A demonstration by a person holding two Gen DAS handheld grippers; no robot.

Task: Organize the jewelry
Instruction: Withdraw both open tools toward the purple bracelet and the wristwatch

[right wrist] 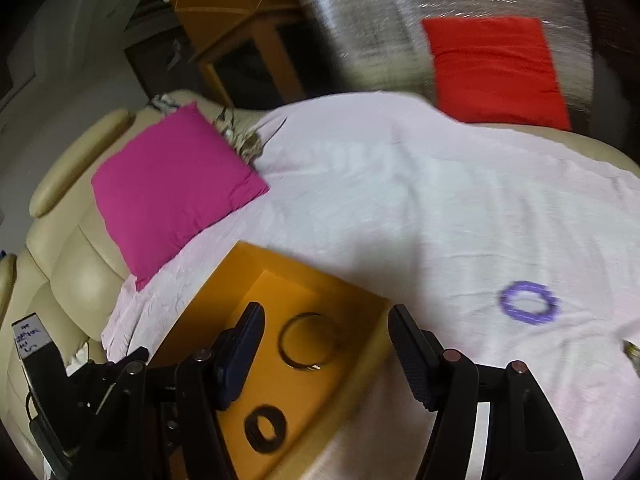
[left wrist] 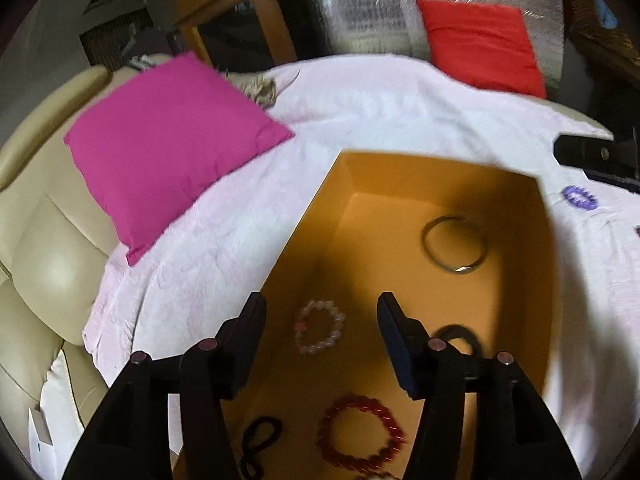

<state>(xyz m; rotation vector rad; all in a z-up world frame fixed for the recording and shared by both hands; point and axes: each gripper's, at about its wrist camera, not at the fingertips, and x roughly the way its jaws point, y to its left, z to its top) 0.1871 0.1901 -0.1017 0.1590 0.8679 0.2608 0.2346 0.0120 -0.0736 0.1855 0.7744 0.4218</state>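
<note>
The left gripper (left wrist: 322, 320) hangs over the orange box (left wrist: 320, 216) with jaws apart and nothing between them; the right gripper (right wrist: 326, 334) also stands open and empty, above the box's far corner. The box lies on a pale pink sheet (left wrist: 380, 112) over a cream sofa (left wrist: 48, 248), its long axis running away from the cameras. Inside lie a metal bangle (left wrist: 454, 246), a red bead bracelet (left wrist: 360, 432), a pale pink bead bracelet (left wrist: 318, 326) and two black hair ties (left wrist: 260, 436), one partly hidden behind a finger. A purple bracelet (right wrist: 528, 302) lies flat on the sheet, right of the box. Motion blur softens everything.
</note>
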